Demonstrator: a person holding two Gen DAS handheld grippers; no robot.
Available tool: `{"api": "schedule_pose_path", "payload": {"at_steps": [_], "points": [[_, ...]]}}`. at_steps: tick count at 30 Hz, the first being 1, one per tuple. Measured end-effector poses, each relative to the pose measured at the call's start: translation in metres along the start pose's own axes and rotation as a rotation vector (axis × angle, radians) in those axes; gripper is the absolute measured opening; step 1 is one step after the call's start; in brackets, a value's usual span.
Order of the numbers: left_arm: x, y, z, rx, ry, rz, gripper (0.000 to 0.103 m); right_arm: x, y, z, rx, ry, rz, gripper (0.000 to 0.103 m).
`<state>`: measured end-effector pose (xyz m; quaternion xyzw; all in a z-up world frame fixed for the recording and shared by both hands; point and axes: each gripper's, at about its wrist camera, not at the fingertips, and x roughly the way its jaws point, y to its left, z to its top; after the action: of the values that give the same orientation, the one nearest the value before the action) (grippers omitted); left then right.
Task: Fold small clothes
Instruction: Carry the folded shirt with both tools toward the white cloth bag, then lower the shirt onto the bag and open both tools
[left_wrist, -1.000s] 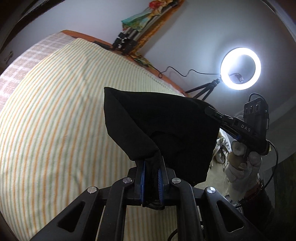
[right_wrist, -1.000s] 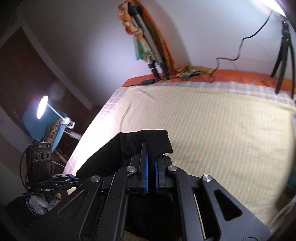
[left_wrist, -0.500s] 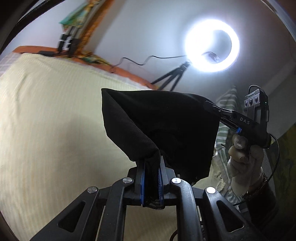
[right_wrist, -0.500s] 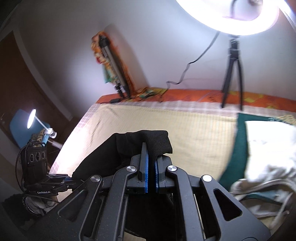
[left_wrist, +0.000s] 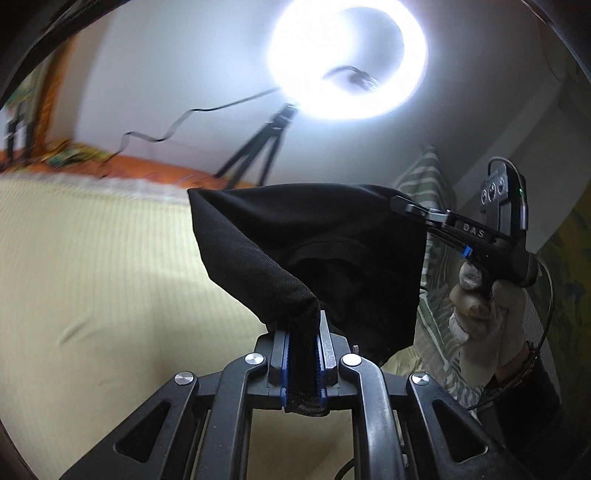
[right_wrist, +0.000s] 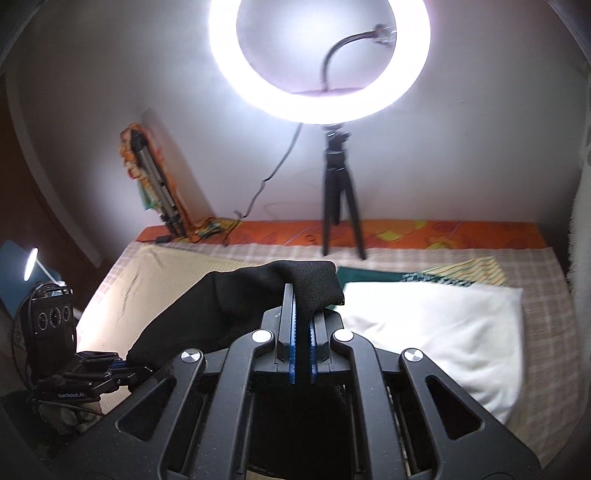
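A small black garment (left_wrist: 325, 258) hangs stretched in the air between my two grippers, above the striped bed sheet (left_wrist: 92, 277). My left gripper (left_wrist: 303, 325) is shut on one corner of it. My right gripper (right_wrist: 303, 299) is shut on the other corner (right_wrist: 314, 284). In the left wrist view the right gripper (left_wrist: 402, 203) shows at the right, held by a gloved hand. In the right wrist view the left gripper (right_wrist: 144, 369) shows at the lower left, with the garment (right_wrist: 221, 314) running to it.
A lit ring light (right_wrist: 317, 62) on a small black tripod (right_wrist: 338, 206) stands at the bed's far edge. A white pillow (right_wrist: 436, 332) and folded green and striped cloths (right_wrist: 443, 275) lie on the right. A folded tripod (right_wrist: 159, 195) leans in the corner.
Both grippers have swung to the right with the garment held between them. The ring light and the pillow have come into view; the open sheet has slid off to the left.
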<state>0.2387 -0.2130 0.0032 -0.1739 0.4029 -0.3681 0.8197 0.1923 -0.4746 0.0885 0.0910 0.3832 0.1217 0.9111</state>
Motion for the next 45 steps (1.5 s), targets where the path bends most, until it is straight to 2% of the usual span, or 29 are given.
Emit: {"api": "schedule_pose_path", "payload": {"at_steps": [11,17,22,24,25,26,28,29,30,32,37,45], "points": [[0.086,-0.049,0.031,0.102,0.005,-0.033,0.008,-0.013,-0.086,0.025,0.02,-0.017,-0.105,0.006],[0.123,-0.055,0.036,0.112,0.042,-0.046,0.008,0.004,-0.124,0.021,0.028,0.02,-0.15,0.006],[0.14,-0.06,0.03,0.134,0.077,-0.025,0.009,0.024,-0.145,0.018,0.029,0.06,-0.158,0.006],[0.142,-0.057,0.028,0.122,0.094,-0.017,0.01,0.032,-0.151,0.017,0.017,0.08,-0.201,0.006],[0.141,-0.056,0.027,0.116,0.106,-0.005,0.013,0.037,-0.153,0.016,0.014,0.095,-0.23,0.006],[0.14,-0.054,0.026,0.115,0.113,0.014,0.026,0.041,-0.157,0.014,0.011,0.111,-0.264,0.006],[0.137,-0.054,0.025,0.127,0.114,0.034,0.037,0.045,-0.163,0.01,0.008,0.135,-0.331,0.021],[0.134,-0.054,0.023,0.14,0.119,0.048,0.042,0.045,-0.166,0.009,0.01,0.138,-0.359,0.037],[0.13,-0.054,0.021,0.152,0.126,0.058,0.045,0.043,-0.168,0.007,0.017,0.133,-0.371,0.046],[0.126,-0.056,0.02,0.167,0.132,0.07,0.054,0.036,-0.172,0.005,0.036,0.113,-0.378,0.047],[0.106,-0.049,0.011,0.176,0.129,0.095,0.064,0.015,-0.17,0.001,0.066,0.062,-0.395,0.057],[0.08,-0.045,0.004,0.186,0.101,0.102,0.068,-0.005,-0.135,-0.007,0.059,0.022,-0.378,0.058]]}}
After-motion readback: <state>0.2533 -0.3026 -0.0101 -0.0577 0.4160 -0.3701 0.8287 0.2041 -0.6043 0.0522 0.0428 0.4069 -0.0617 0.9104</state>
